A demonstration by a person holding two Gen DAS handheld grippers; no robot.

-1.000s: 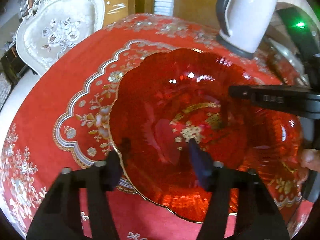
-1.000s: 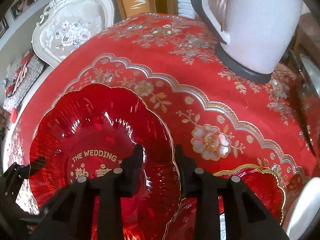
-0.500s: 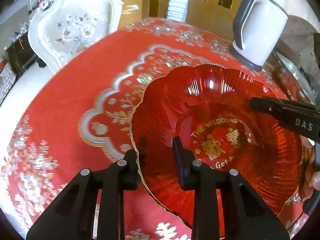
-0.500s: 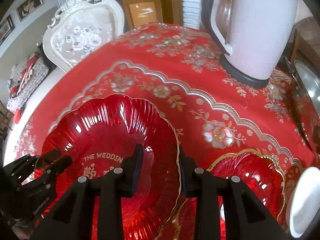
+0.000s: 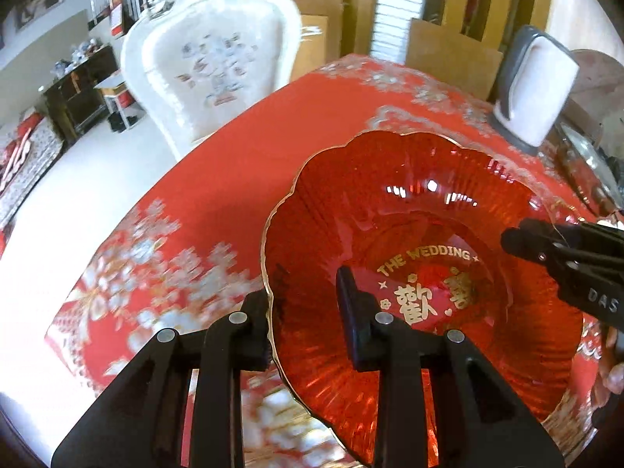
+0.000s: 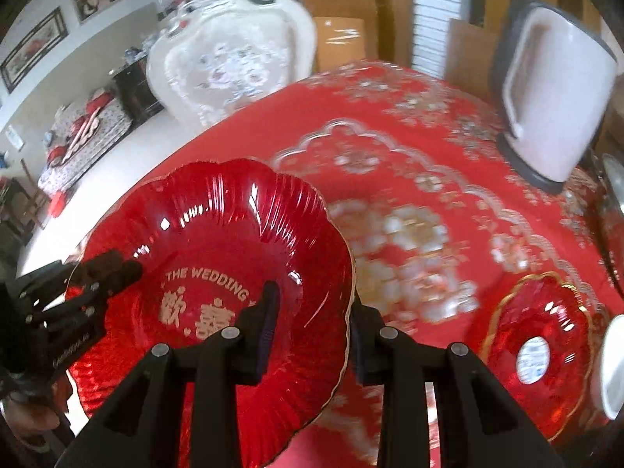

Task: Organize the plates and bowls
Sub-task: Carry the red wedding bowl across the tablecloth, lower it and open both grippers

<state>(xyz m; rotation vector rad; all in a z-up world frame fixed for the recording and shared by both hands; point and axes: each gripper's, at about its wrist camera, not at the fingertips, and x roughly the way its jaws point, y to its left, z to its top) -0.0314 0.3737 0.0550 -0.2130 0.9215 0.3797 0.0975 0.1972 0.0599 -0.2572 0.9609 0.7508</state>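
A large red glass plate [image 5: 421, 234] with a scalloped gold rim and gold "THE WEDDING" lettering hangs above the red tablecloth. My left gripper [image 5: 304, 312] is shut on its left rim, one finger outside and one inside. My right gripper [image 6: 312, 323] is shut on the opposite rim of the same plate [image 6: 218, 241]. Each gripper shows in the other's view, the right gripper [image 5: 565, 257] at the plate's right and the left gripper [image 6: 85, 284] at its left. A smaller red glass plate [image 6: 542, 335] with a white sticker lies on the cloth at the right.
A white kettle [image 6: 553, 89] on a grey base stands at the back right of the table [image 5: 241, 163]. A white dish edge [image 6: 612, 366] lies right of the small plate. An ornate white chair [image 5: 210, 66] stands behind the table. Metal lids lie at the far right.
The left gripper closed on the plate's rim. Both grippers lifted the large plate off the cloth and carried it across the table; the views pulled back, showing more chair and floor.
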